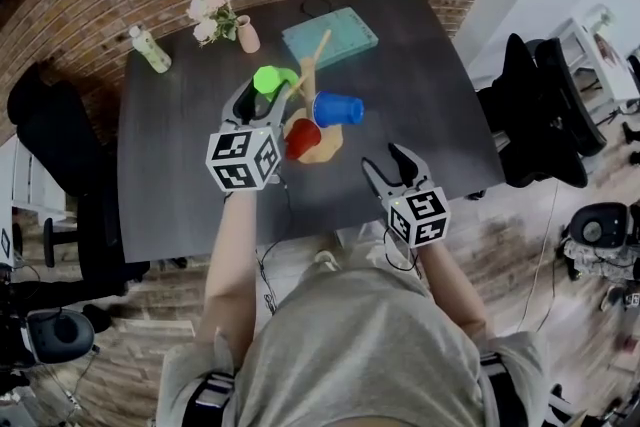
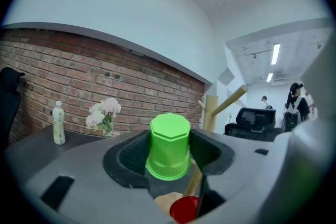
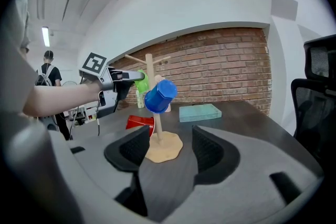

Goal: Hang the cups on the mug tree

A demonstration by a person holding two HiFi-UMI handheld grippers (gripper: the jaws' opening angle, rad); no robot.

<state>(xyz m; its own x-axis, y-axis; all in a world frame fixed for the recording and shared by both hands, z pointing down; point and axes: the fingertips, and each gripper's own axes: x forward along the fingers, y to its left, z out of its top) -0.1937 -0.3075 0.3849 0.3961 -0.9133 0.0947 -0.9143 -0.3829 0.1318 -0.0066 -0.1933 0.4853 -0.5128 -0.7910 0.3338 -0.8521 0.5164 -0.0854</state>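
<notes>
- Head view: nearest the camera is the person's grey-shirted torso (image 1: 360, 355), with both forearms reaching out over the bench (image 1: 440, 105).
- The left gripper (image 1: 262, 101) pinches a green cup (image 1: 270, 78) just beside the top of the wooden mug tree (image 1: 308, 73). Judged reason: the cup is being brought to a free peg.
- The right gripper (image 1: 386, 161) is spread and empty, well apart from the tree near the bench's front edge. It is judged to be waiting clear of the left hand's path.
- A blue cup (image 1: 338, 109) already hangs on a peg. A red cup (image 1: 303, 137) sits low over the tree's base.
- Left gripper view: the two pads press on opposite sides of the green cup (image 2: 169, 147), which stands with its closed end up and its mouth down. No handle shows.
- A slanted peg (image 2: 229, 100) rises behind and to the right of the cup, not touching it. Holding the cup by its wall is judged to leave the hanging part free.
- The red cup (image 2: 185, 210) shows below the jaws.
- Right gripper view: the jaws stand apart with only bare bench between them.
- Beyond them is the tree's base (image 3: 164, 147). The blue cup (image 3: 160, 96) tilts mouth-up on its peg, so its own weight seats it.
- The red cup (image 3: 140, 123) lies sideways against the trunk. Whether it is pegged or resting on the bench cannot be told.
</notes>
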